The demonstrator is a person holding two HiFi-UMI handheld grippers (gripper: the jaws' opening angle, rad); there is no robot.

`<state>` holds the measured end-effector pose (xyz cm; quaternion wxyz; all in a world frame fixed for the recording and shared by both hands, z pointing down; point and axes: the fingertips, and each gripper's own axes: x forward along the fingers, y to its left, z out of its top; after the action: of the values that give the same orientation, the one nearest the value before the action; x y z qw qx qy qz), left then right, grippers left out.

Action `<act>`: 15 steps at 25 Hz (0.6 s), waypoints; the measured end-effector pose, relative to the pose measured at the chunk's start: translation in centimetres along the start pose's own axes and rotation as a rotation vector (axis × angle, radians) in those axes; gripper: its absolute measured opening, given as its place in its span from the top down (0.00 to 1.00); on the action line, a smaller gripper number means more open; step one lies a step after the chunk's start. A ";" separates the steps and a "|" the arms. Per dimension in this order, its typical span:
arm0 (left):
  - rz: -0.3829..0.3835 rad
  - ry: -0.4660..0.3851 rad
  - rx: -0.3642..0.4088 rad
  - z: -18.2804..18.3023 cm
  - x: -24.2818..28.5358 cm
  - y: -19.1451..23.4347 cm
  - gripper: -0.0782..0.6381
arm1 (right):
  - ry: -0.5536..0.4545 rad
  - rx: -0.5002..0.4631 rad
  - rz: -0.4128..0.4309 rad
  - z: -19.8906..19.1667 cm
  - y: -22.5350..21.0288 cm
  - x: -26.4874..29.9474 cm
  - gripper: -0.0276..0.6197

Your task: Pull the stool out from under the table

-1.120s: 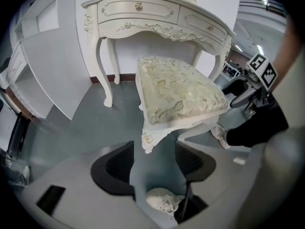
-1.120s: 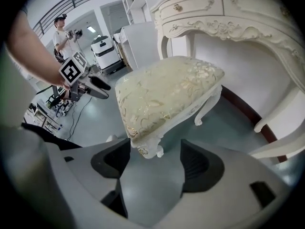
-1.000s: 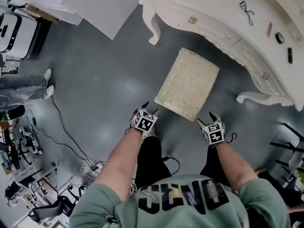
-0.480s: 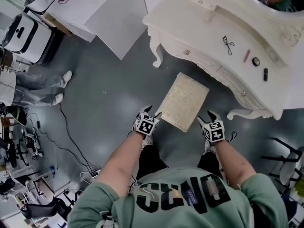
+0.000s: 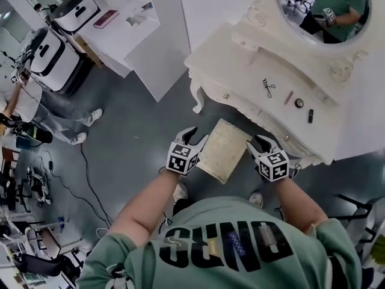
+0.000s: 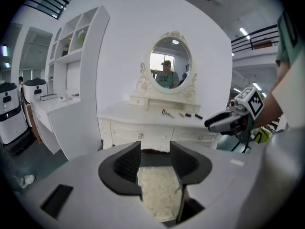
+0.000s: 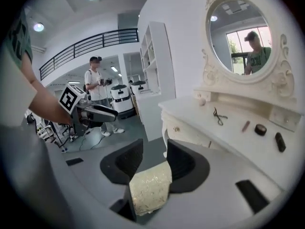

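The stool point(image 5: 224, 149) has a cream padded top and stands on the grey floor just in front of the white dressing table point(image 5: 252, 83). My left gripper point(image 5: 195, 136) hovers above its left edge and my right gripper point(image 5: 260, 142) above its right edge, both well off the seat. In the left gripper view the jaws point(image 6: 155, 163) are closing, with the stool point(image 6: 157, 194) showing far below through the gap. The right gripper point(image 7: 155, 161) is closing too, framing the stool point(image 7: 148, 187) without touching it. Neither holds anything.
An oval mirror point(image 5: 319, 8) tops the table; an eyelash curler point(image 5: 267, 88) and small cosmetics lie on it. White machines point(image 5: 54, 53) and a bystander point(image 5: 36, 104) stand at left, with cables point(image 5: 84, 179) across the floor. A white counter point(image 5: 129, 32) stands behind.
The view has risen and the stool looks smaller. Both grippers have lifted from the stool's near corners and now hang above its sides, their jaws narrower.
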<state>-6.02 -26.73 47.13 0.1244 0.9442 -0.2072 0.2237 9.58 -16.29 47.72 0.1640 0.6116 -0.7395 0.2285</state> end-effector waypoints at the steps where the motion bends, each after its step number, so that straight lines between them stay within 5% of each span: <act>1: 0.000 -0.052 -0.004 2.6 -0.8 -0.4 0.63 | -0.030 -0.016 0.011 2.0 0.0 -0.9 0.73; 7: -0.040 -0.252 0.008 12.9 -5.3 -4.0 0.75 | -0.216 -0.114 0.025 12.5 -0.2 -7.2 0.89; 15: -0.030 -0.386 -0.017 19.7 -9.7 -5.7 0.88 | -0.369 -0.104 0.063 21.3 -0.2 -12.6 0.96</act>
<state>-4.03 -24.88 24.59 0.0936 0.9715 -0.2148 0.0349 13.09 -17.35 23.30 0.0500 0.6104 -0.7866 0.0790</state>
